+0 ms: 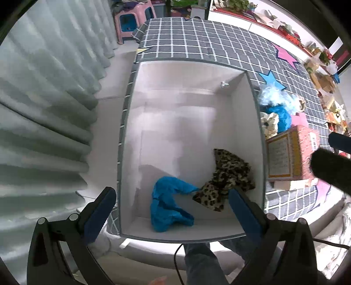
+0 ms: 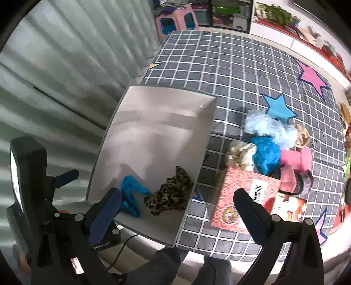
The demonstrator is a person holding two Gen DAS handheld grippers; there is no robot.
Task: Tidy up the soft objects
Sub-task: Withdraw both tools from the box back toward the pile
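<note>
A white box (image 1: 193, 109) with a grey rim stands on the bed. On its floor lie a blue cloth (image 1: 169, 208) and a leopard-print cloth (image 1: 230, 175), touching each other; both also show in the right wrist view, blue cloth (image 2: 131, 197) and leopard cloth (image 2: 173, 190). My left gripper (image 1: 171, 193) hangs above the box's near end, open, holding nothing. My right gripper (image 2: 177, 193) is open wide and holds nothing, above the box's right rim. A pile of soft things (image 2: 269, 149) lies to the right of the box: light-blue fluff, a blue piece, a cream dotted one and pink ones.
A red patterned carton (image 2: 241, 197) lies flat between the box and the pile. The bed cover (image 2: 230, 65) is grey check with stars. Grey curtains (image 1: 43, 109) hang at the left. A pink stool (image 1: 131, 19) stands beyond the bed, and a person's legs (image 1: 197, 258) are at the near edge.
</note>
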